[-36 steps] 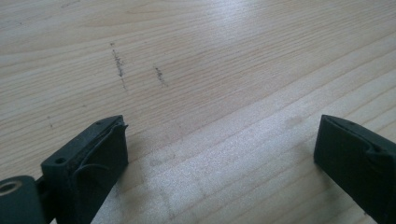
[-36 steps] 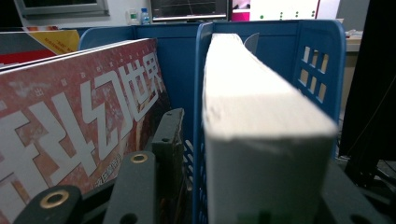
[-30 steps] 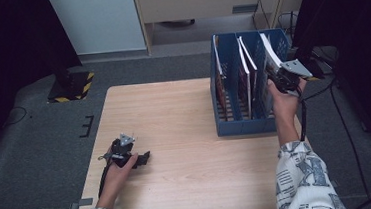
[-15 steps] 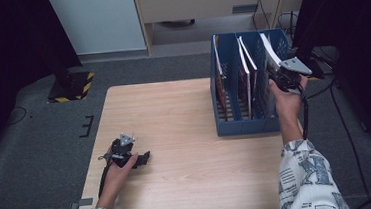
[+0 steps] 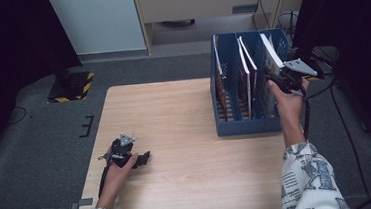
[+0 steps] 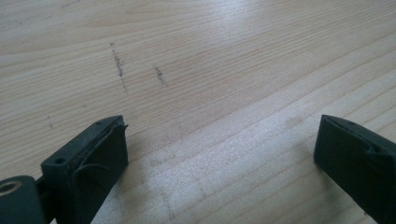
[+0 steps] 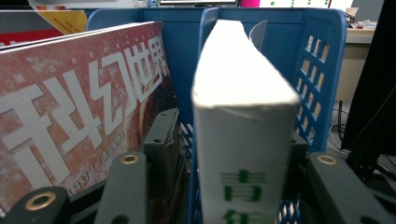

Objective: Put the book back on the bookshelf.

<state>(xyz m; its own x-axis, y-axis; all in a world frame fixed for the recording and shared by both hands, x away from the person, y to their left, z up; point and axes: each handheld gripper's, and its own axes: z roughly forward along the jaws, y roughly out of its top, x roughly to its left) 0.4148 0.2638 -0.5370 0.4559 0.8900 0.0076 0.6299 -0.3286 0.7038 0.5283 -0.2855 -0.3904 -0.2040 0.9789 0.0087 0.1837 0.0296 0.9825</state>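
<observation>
Right jaws loosened around a thick white book standing in the blue slotted file rack.

The right gripper (image 7: 238,186) has just been opening; its jaws flank the white-edged book with green lettering (image 7: 240,140), apparent gaps either side, book bottom cut off. That book stands in the rack (image 5: 240,125)'s right-hand compartment, a red magazine (image 7: 70,121) alongside. The left gripper (image 6: 219,154) rests wide and empty on the pale wooden table (image 5: 174,110).

Blue file rack (image 5: 248,124) stands at table's (image 5: 174,110) right edge w/ books (image 5: 245,72) upright in its slots. Right gripper (image 5: 284,79) at rack's right slot, by white book (image 5: 272,52). Left gripper (image 5: 127,156) rests on table, well left of rack.
</observation>
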